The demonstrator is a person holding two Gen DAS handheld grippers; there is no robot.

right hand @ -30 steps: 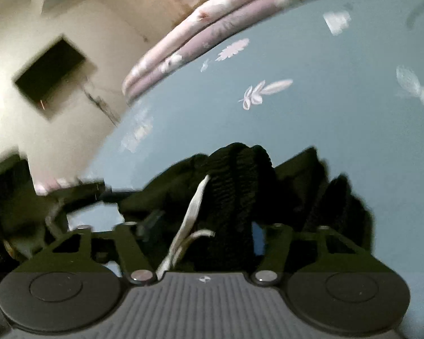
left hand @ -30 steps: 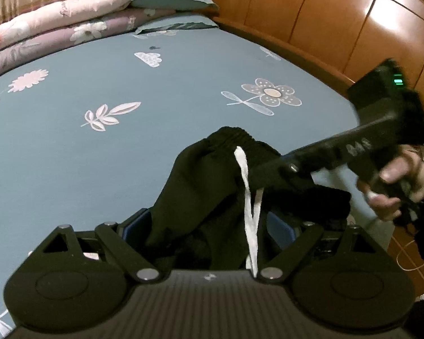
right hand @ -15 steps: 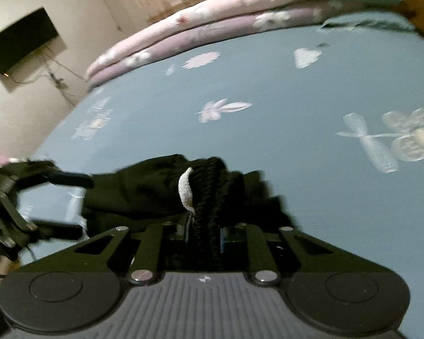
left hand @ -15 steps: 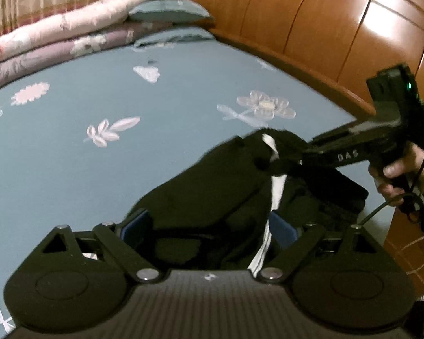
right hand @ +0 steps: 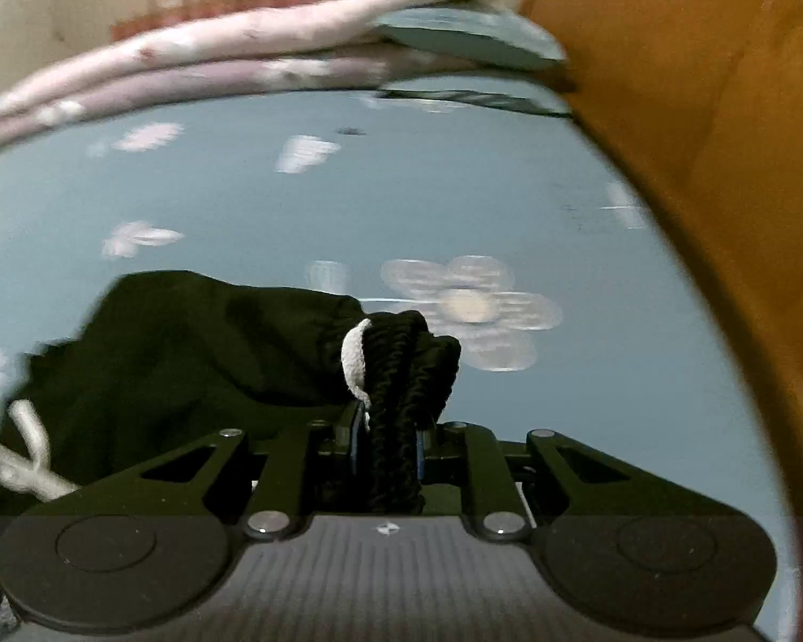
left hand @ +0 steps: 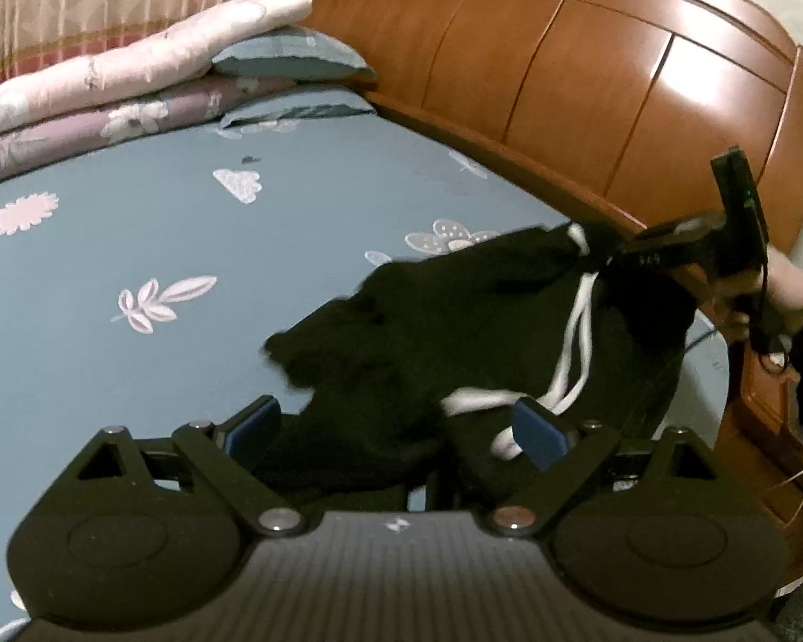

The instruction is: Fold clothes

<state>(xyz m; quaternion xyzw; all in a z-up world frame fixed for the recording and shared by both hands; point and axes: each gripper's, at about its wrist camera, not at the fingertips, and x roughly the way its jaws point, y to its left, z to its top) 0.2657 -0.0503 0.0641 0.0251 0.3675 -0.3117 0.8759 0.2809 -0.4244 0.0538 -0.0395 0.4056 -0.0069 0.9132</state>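
A: Nearest first. What's w/ the left gripper?

B: Its jaws stand wide, blue pads apart. Black cloth of the pants lies between them, but neither pad seems to press on it, so it's not gripping, just straddling a bunched part near the drawstring.

A: And the right gripper?

B: Narrow; jaws were closing within the last sec and are now pinched on the ribbed waistband, w/ a loop of white cord beside it. From the left cam, the person's hand holds that tool out toward the headboard, and the garment stretches from it back to the left tool.

A: Where's the rest of it?

B: On the blue floral bedsheet, partly lifted at the right end. Beyond that lie pillows and rolled quilts, well apart.

A: Handling?

B: Prob. light, soft, limp; it sags btw. holds and won't keep shape. The elastic band is thick, so it's the best grip. The left should likely take the waistband's other end, avoiding the cord, which could slip.
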